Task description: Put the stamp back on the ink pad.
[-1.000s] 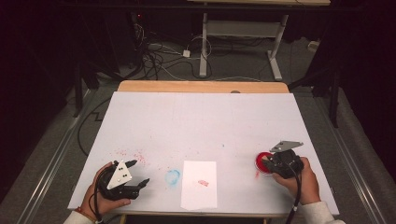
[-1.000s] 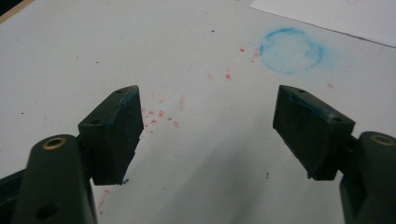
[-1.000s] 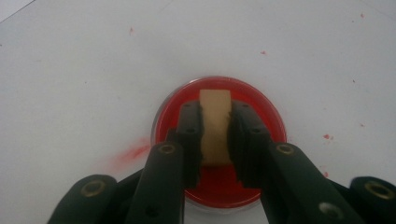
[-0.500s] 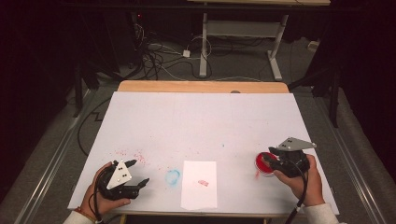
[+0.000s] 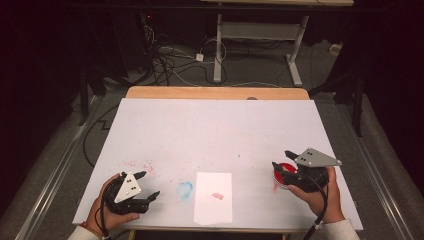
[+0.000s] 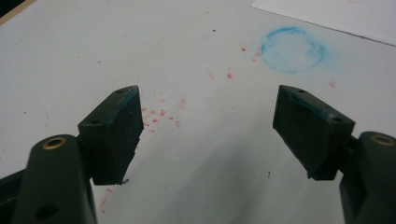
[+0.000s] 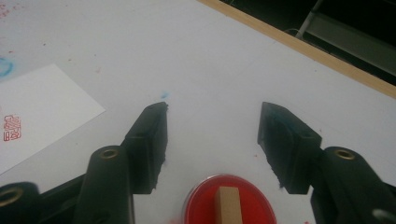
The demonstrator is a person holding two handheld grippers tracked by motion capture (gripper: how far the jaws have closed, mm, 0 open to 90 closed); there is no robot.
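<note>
Dim lab or workshop, white-covered table [image 5: 215, 125], tangled floor cables [image 5: 175, 62], metal desk frame [image 5: 260, 35] behind

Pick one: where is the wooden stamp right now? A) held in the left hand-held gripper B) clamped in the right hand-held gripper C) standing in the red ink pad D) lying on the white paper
C: the wooden stamp stands upright in the red ink pad, below the right hand-held gripper, whose jaws are apart with nothing between them.
</note>
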